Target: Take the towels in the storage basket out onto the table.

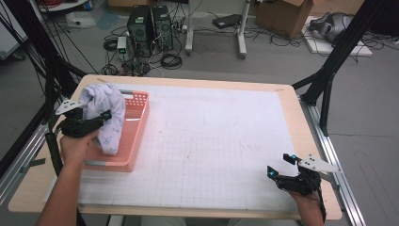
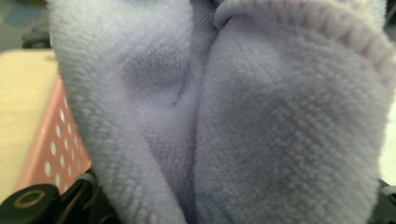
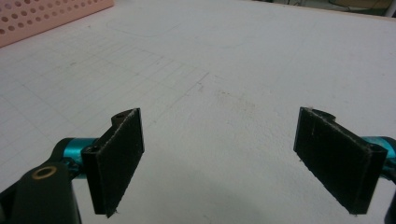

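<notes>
Left gripper clamps the bunched pale towel and holds it above the pink basket, so pickup looks done, placement on the white mat pending; right gripper idle, jaws wide.

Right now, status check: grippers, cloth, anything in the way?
Left gripper shut on the lavender towel, lifted above the pink basket. Right gripper open, nothing between the jaws. Mat ahead unobstructed.
</notes>
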Available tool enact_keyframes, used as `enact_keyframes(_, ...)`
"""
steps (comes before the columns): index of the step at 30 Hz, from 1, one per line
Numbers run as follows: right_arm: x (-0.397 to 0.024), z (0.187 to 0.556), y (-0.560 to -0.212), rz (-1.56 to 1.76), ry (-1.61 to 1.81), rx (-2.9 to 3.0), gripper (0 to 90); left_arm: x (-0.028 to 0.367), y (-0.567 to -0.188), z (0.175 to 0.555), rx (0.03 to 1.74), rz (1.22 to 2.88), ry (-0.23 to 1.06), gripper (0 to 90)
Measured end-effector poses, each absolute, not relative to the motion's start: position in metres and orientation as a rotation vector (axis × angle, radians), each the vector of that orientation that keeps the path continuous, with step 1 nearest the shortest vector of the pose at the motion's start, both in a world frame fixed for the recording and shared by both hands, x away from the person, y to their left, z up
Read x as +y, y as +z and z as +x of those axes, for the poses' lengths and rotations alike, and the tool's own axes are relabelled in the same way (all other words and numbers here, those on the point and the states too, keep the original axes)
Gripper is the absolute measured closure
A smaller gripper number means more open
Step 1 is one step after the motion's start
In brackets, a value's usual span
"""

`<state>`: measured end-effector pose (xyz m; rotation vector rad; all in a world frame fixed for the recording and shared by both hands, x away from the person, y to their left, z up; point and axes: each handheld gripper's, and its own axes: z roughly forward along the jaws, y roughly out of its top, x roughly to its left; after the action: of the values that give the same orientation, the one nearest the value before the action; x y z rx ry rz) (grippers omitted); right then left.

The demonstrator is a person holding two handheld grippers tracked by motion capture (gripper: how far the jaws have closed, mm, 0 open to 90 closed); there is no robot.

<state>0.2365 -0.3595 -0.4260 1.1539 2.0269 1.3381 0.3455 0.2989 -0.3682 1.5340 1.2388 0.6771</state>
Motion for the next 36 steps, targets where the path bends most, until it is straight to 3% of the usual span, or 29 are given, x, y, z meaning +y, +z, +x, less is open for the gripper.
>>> enact_keyframes(11,-0.357,0.234,-0.424,1.152,1.335,2.029,14.8,0.302,-0.352,0.331,1.074,1.446,0.672,51.8)
enact_keyframes(36,-0.352,0.235,-0.422,1.133,1.334,2.041,14.8,0.204,-0.309,0.313,0.587,1.436,0.469,51.3)
